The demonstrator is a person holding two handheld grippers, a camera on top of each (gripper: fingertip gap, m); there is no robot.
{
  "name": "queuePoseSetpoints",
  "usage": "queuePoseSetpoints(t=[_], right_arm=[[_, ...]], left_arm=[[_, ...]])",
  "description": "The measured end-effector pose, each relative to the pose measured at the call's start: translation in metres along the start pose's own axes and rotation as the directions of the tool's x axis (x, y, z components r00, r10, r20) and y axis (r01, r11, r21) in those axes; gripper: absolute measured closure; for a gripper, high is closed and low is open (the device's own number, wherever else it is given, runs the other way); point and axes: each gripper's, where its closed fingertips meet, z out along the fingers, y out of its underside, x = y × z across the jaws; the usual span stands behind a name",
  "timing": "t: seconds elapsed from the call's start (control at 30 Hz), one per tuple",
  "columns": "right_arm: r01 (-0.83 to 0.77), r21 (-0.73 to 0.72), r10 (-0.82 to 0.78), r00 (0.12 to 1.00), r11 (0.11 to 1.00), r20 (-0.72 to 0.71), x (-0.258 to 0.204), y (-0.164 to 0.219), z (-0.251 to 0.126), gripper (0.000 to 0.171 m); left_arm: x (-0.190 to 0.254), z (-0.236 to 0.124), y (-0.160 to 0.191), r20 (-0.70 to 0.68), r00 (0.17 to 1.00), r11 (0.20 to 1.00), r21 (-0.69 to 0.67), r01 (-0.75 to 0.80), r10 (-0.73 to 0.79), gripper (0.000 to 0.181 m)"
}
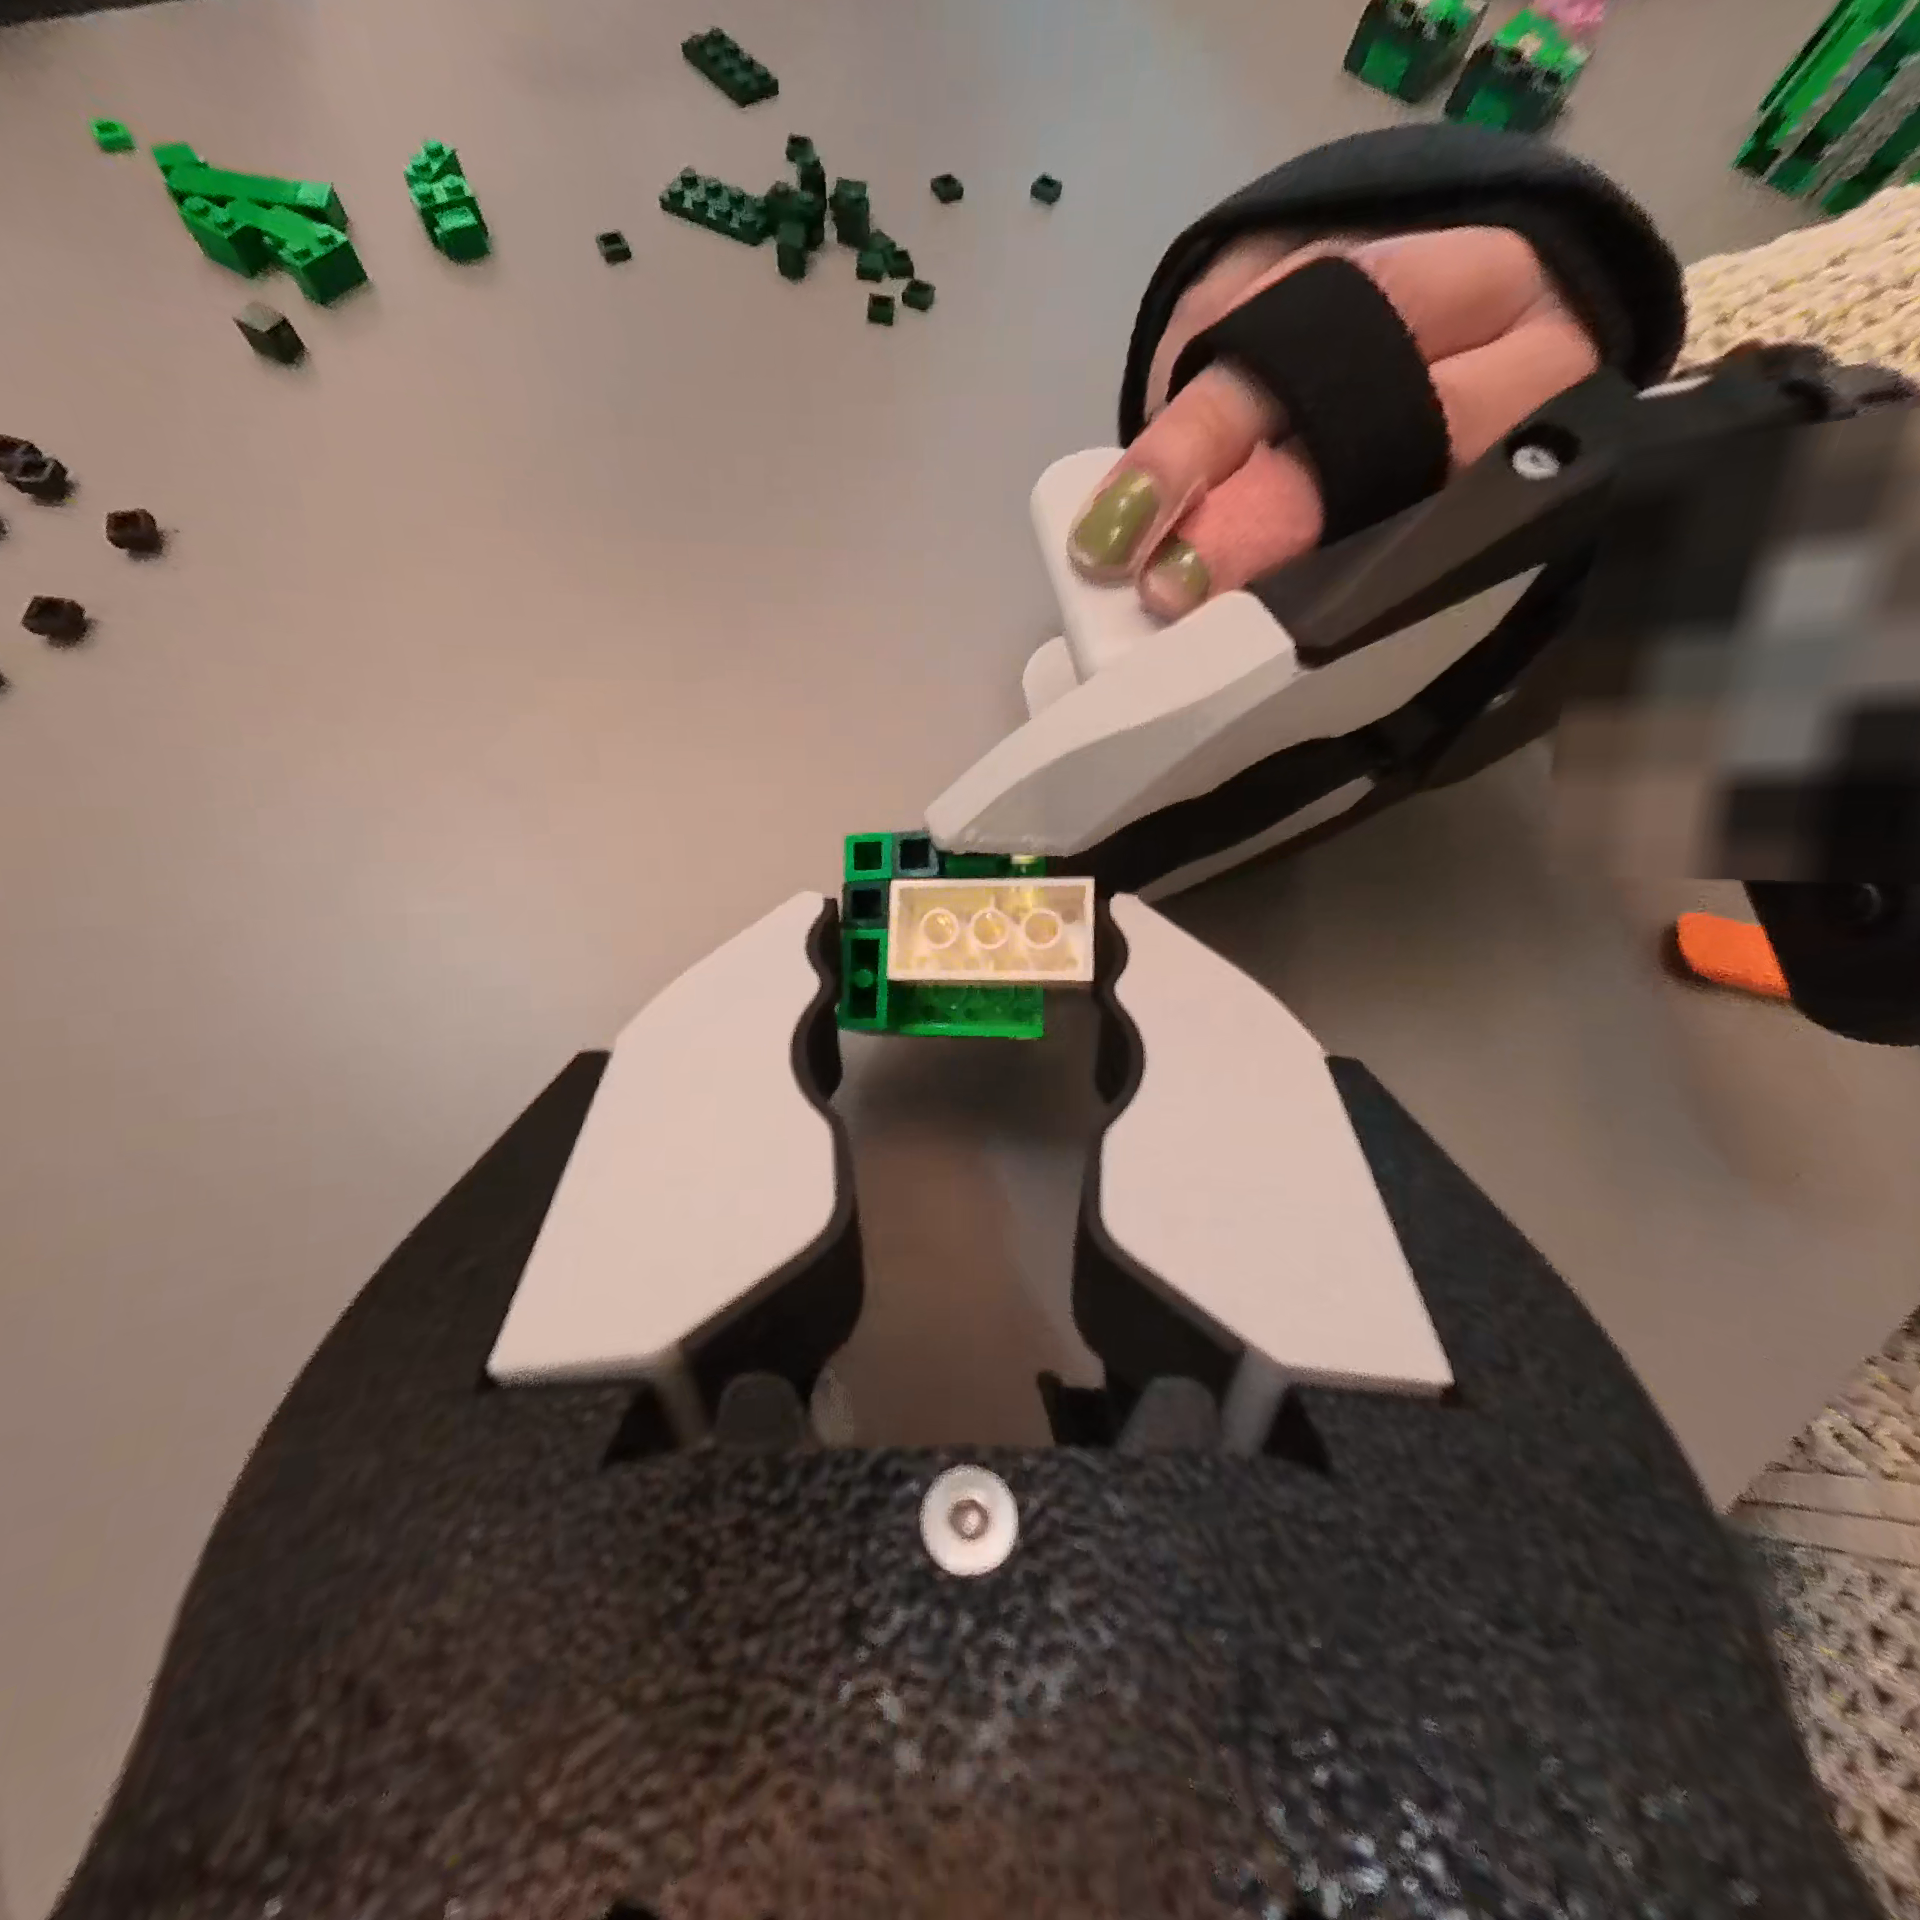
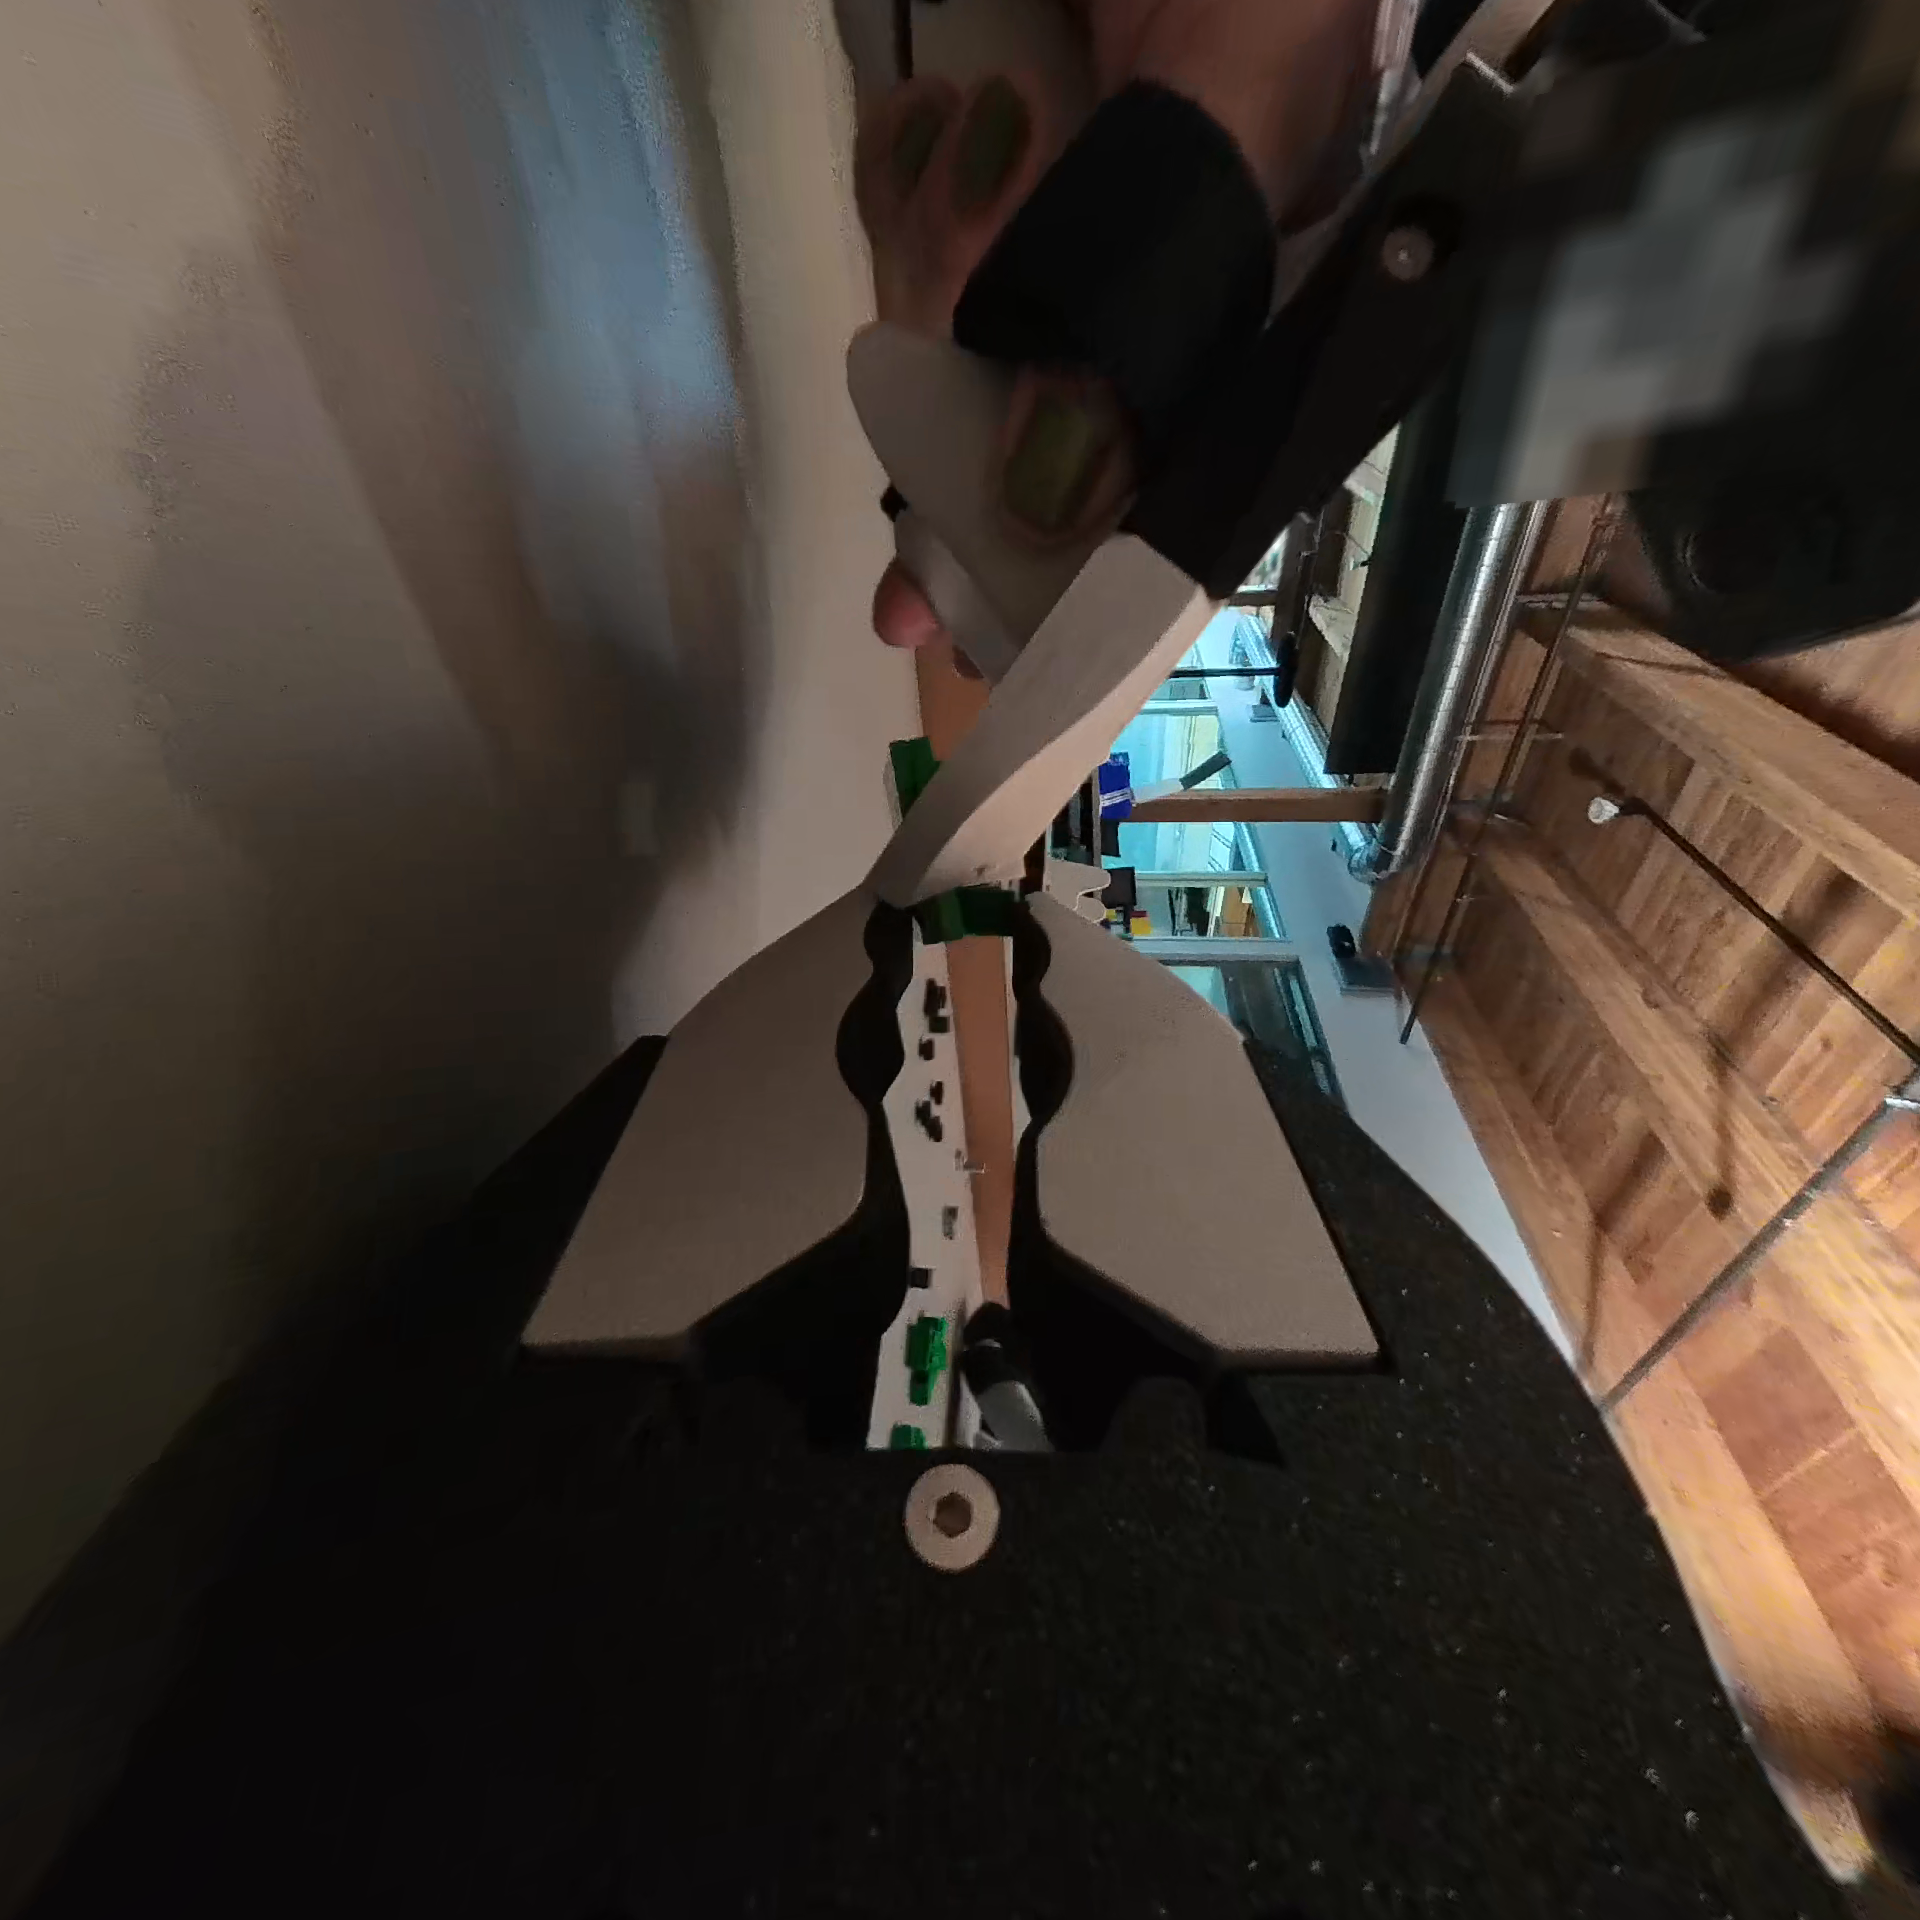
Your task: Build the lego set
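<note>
L claw (image 1: 966, 940) clamps green lego block (image 1: 961, 935) w/ clear brick; R claw (image 2: 951, 914) clamped on it too — R view only.

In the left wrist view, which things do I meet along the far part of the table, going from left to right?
Bright green brick pile → small bright green cluster → dark green brick pile → person's hand on the other tongs → built green models.

You have no writing, number, brand or sign here that can be read in either view: the bricks and the grippers show plain surfaces, and the far background in the right wrist view is too small and blurred to make out any lettering.
</note>
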Motion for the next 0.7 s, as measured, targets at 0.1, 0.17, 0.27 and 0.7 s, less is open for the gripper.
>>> queuePoseSetpoints(t=[0.1,0.17,0.27,0.7], right_arm=[[0.003,0.007,-0.003,1.000,1.000,-0.018,0.005,-0.001,-0.003,0.153],[-0.052,-0.001,0.052,0.998,0.999,-0.035,0.011,0.002,-0.004,0.153],[-0.119,-0.017,0.118,0.991,0.993,-0.064,0.019,0.013,-0.007,0.153],[-0.128,0.039,0.134,0.965,0.991,-0.224,0.047,0.014,-0.018,0.154]], left_arm=[[0.002,-0.003,-0.004,0.025,1.000,1.000,-0.007,-0.013,0.013,0.136],[0.002,-0.004,-0.012,0.045,0.999,1.000,0.025,-0.010,0.009,0.135],[-0.001,-0.004,-0.026,0.080,0.997,0.996,0.088,-0.021,0.014,0.135],[0.011,-0.009,-0.057,0.062,0.997,0.930,0.366,0.021,-0.046,0.104]])
